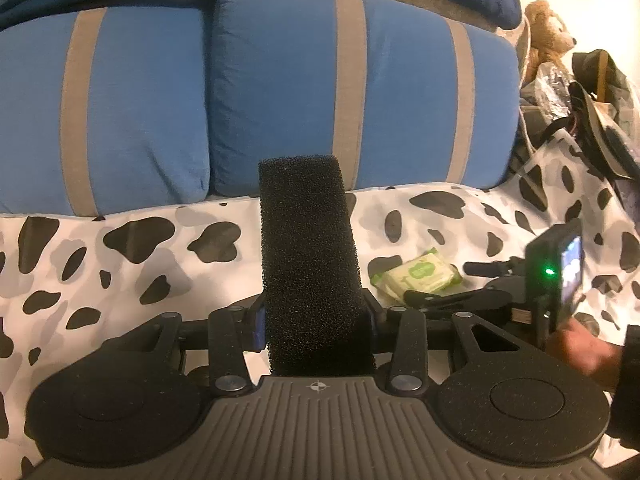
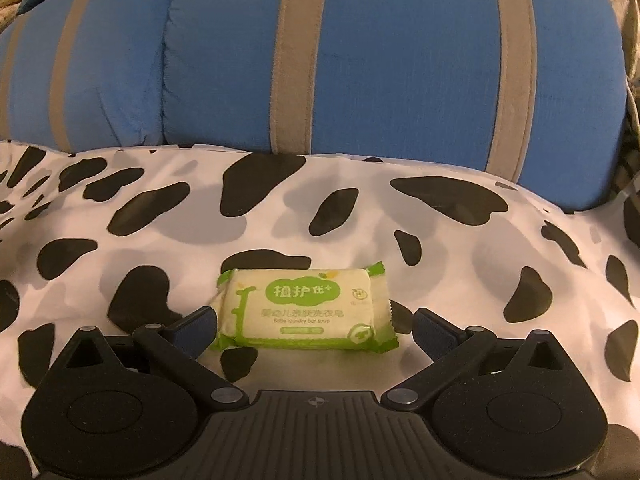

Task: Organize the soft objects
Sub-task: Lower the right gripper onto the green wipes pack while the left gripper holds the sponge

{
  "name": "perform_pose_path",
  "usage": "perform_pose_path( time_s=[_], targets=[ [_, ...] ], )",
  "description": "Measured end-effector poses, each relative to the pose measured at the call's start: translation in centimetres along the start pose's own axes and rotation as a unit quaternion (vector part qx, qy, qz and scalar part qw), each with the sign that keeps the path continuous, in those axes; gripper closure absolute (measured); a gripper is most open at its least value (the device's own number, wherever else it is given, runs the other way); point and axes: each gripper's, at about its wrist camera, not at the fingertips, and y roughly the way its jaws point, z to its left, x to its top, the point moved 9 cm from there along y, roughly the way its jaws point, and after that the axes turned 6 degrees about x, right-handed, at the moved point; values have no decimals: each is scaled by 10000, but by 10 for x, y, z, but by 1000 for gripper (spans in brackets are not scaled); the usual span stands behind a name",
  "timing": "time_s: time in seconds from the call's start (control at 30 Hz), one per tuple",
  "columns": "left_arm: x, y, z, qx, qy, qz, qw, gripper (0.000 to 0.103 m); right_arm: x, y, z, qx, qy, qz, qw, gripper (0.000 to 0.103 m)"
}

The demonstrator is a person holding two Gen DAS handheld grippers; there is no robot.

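While the green and cream soap packet [image 2: 306, 310] lies flat on the cow-print sheet [image 2: 460, 232], it sits between the wide-apart fingers of the right gripper [image 2: 310, 330], and neither pad touches it. Further left, the left gripper [image 1: 316, 322] clamps a tall black foam block [image 1: 308, 252] that stands upright between its pads. Behind both are blue cushions [image 2: 400, 72] with grey stripes.

Hidden behind the sponge [image 1: 308, 264]: a strip of pillow [image 1: 360, 92] and sheet [image 1: 120, 264]. Soap [image 1: 416, 276] partly covered by the right gripper [image 1: 440, 300]. Hand [image 1: 580, 348] blurred, cut off at the edge.
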Motion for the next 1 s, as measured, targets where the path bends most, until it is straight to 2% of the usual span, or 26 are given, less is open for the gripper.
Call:
perform_pose_path(
  time_s=[0.13, 0.27, 0.33, 0.63, 0.87, 0.93, 0.97, 1.0],
  targets=[
    [-1, 0, -3, -15, 84, -29, 10000, 61, -2, 8, -3, 125, 191, 65, 9997, 2],
    [-5, 4, -3, 16, 112, 60, 9999, 61, -4, 7, 0, 422, 275, 125, 9987, 17],
    [-6, 5, -5, 5, 121, 81, 9999, 61, -3, 4, 1, 384, 207, 147, 9989, 22],
    [-11, 6, -13, 5, 228, 142, 9996, 61, -5, -17, 8, 496, -172, 315, 9981, 26],
    [-17, 7, -17, 9, 186, 272, 9995, 61, 2, -48, 16, 533, -358, 236, 9977, 29],
    [-18, 7, -21, -44, 190, 305, 9993, 61, 3, -59, 16, 550, -325, 236, 9977, 35],
    [-18, 6, -24, -68, 201, 303, 9993, 61, 4, -65, 15, 532, -297, 224, 9979, 57],
    [-18, 5, -26, -83, 218, 297, 9993, 61, 4, -70, 11, 425, -251, 234, 9985, 86]
  ],
)
